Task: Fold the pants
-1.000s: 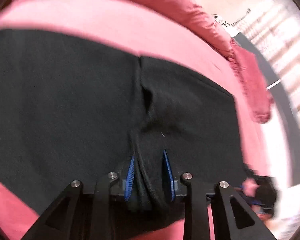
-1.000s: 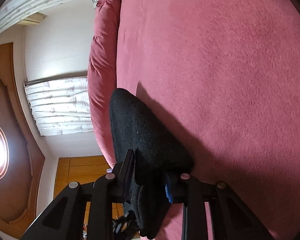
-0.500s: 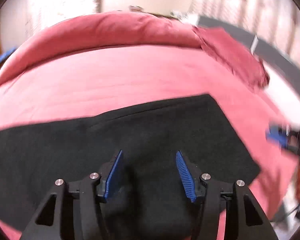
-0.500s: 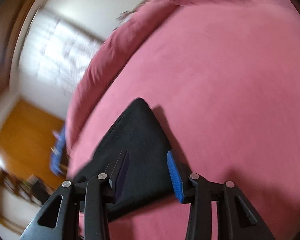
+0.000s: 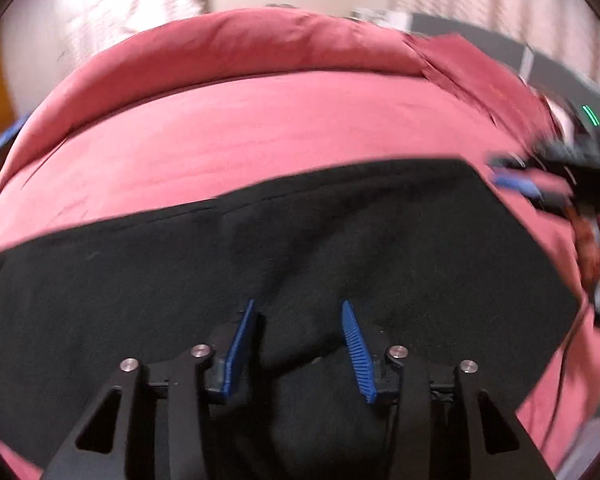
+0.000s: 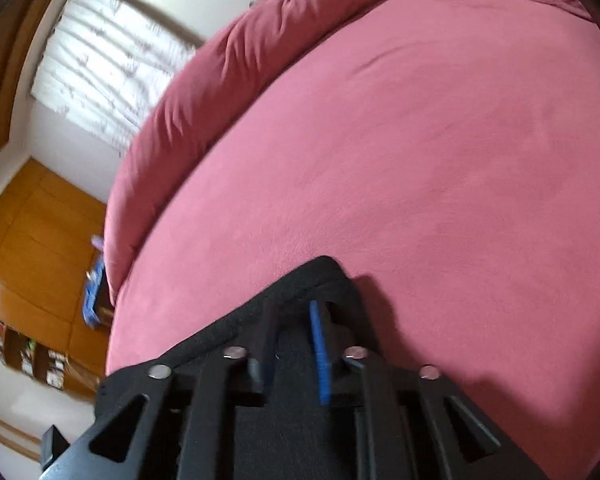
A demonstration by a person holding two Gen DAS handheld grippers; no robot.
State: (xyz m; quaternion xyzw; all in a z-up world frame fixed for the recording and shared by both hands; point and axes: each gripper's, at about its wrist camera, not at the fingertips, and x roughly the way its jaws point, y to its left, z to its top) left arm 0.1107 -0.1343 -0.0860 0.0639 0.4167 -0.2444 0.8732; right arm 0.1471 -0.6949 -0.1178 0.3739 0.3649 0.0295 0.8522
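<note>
The black pants (image 5: 340, 248) lie spread flat across the pink bed (image 5: 260, 120) in the left wrist view. My left gripper (image 5: 298, 308) is open just above the near part of the pants, with nothing between its blue pads. In the right wrist view a corner of the pants (image 6: 320, 276) lies on the bed under my right gripper (image 6: 292, 308). Its blue pads stand a little apart over the cloth and grip nothing. The right gripper also shows at the pants' right edge in the left wrist view (image 5: 540, 176).
A rolled pink duvet (image 5: 240, 44) runs along the far side of the bed. A pink pillow (image 5: 480, 76) lies at the far right. Curtained windows (image 6: 108, 64) and a wooden cabinet (image 6: 32, 232) stand beyond the bed.
Both grippers let go of the pants and opened. The pants now lie flat on the bed. Both cameras tilted up and drew back a little.
</note>
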